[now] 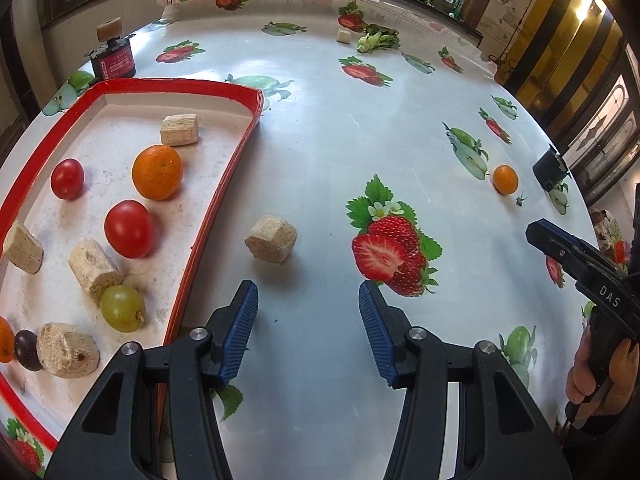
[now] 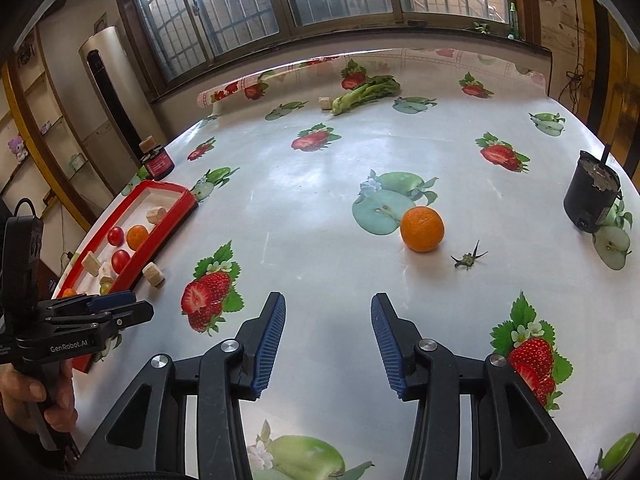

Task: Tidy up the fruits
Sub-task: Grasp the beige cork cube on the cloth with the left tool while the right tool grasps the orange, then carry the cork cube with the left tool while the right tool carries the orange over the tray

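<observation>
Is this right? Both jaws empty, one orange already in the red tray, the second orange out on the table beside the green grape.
Not the grape. The loose orange lies beside a small green stem, as the right wrist view shows. The green grape is in the red tray with the other orange. Both jaws are empty.

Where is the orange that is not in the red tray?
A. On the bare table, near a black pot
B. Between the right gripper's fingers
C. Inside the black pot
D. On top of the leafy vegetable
A: the loose orange sits on the tablecloth, ahead of the open, empty right gripper, with the black pot off to its side.
</observation>
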Motion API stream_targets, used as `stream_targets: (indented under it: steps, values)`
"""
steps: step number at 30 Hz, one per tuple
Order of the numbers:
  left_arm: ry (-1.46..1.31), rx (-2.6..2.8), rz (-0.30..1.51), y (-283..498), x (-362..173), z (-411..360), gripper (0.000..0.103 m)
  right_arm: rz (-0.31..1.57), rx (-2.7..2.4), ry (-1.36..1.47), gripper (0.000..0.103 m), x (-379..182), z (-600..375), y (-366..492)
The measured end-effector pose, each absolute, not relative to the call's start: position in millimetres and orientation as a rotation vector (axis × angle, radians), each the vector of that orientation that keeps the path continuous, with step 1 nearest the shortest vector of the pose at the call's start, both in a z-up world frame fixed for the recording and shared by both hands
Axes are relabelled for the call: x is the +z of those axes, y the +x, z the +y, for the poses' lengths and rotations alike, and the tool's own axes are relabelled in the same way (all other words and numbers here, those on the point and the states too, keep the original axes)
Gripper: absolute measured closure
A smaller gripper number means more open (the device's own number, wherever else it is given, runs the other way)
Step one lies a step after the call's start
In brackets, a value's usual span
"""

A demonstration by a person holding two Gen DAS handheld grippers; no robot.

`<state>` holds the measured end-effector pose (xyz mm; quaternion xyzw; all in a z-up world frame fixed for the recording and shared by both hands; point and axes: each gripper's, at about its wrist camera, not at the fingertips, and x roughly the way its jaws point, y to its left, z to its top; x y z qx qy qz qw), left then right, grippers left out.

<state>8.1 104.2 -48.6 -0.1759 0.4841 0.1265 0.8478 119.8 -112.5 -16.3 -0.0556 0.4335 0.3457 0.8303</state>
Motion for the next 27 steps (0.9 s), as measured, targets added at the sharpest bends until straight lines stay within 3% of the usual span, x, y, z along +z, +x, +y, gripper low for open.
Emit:
stream_targets:
  steps: [7, 14, 15, 17, 19, 22, 27]
  values:
    - [-0.379, 0.315, 1.016, 26, -54, 117, 0.047, 0.958, 0.657, -0.111, 0.051, -28, -117, 153]
    - [-0.327, 0.305, 0.993, 41, -55, 115, 0.048, 0.978, 0.594, -0.127, 0.049, -43, -108, 191]
    - [-0.317, 0.299, 0.986, 42, -56, 114, 0.050, 0.983, 0.589, -0.130, 0.049, -46, -107, 196]
    - [-0.298, 0.297, 0.974, 42, -56, 114, 0.072, 0.978, 0.581, -0.138, 0.049, -50, -102, 203]
    - [-0.314, 0.274, 0.970, 41, -56, 117, 0.084, 0.956, 0.575, -0.154, 0.050, -52, -97, 207]
    - [-0.330, 0.258, 0.966, 37, -54, 119, 0.084, 0.943, 0.572, -0.169, 0.069, -51, -94, 206]
    - [-0.349, 0.226, 0.943, 22, -46, 115, 0.084, 0.931, 0.629, -0.179, 0.069, -43, -89, 183]
